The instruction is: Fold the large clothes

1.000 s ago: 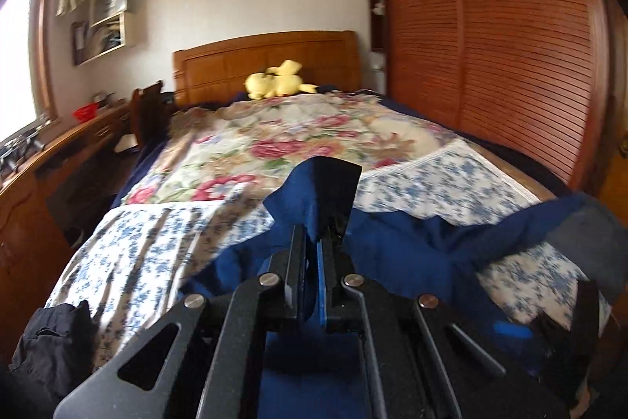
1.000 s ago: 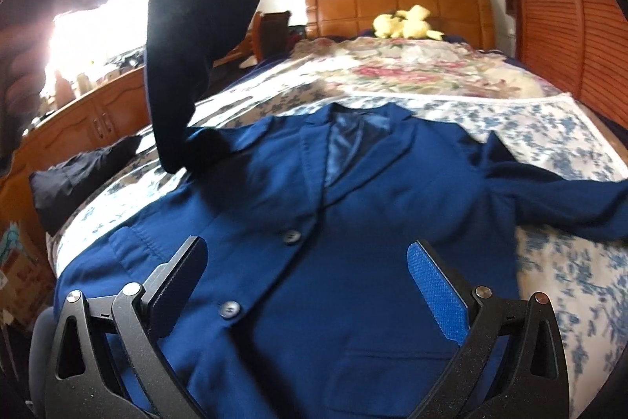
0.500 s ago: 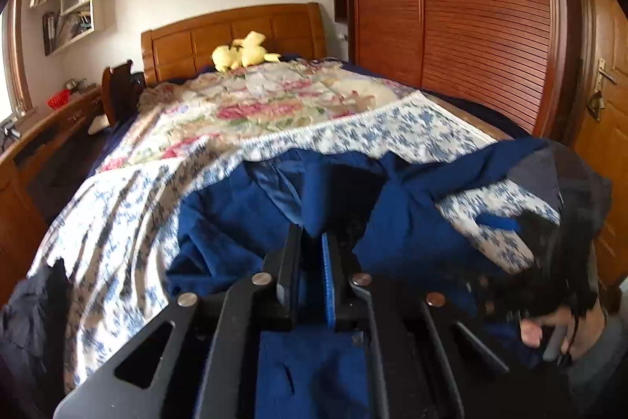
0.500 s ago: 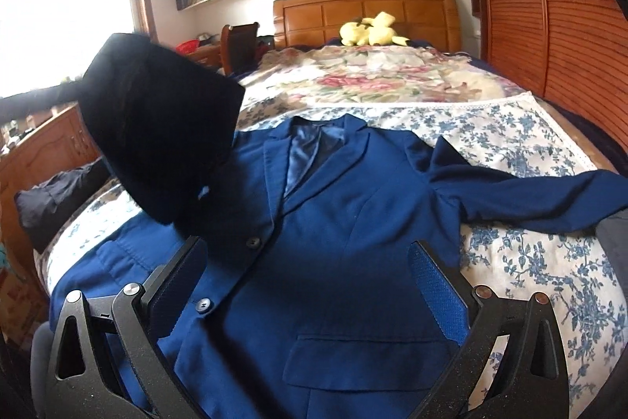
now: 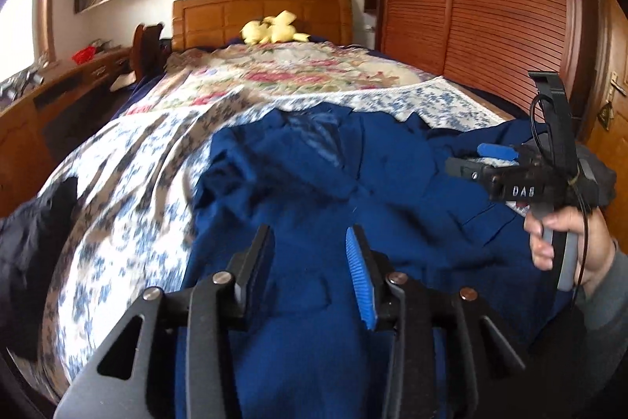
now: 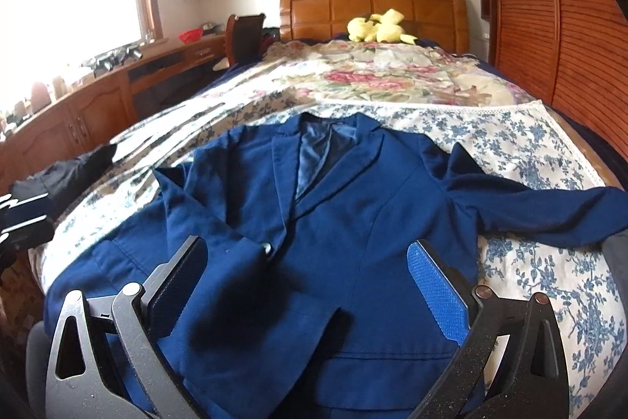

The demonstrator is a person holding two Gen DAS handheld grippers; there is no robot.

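The blue jacket's outstretched sleeve (image 6: 549, 211) lies right of the empty, wide-parted right tongs (image 6: 314, 285), the nearer ones, while the left tongs (image 5: 310, 269) are opening above the folded sleeve (image 6: 212, 222), pads clear of cloth.

Surface: bed (image 6: 581, 160) covered by blue-flowered sheet (image 6: 510, 144) | On it: blue blazer (image 6: 353, 222) spread front-up; rose quilt (image 6: 392, 81) beyond; yellow plush toy (image 6: 378, 28) by headboard; black garment (image 6: 66, 171) at left edge

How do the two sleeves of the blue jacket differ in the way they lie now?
In the right wrist view, the left sleeve lies folded in across the front of the blue jacket, its end near a button. The right sleeve stretches straight out sideways onto the floral bedspread, not yet folded. Both are the same dark blue cloth and lie flat; neither is held.
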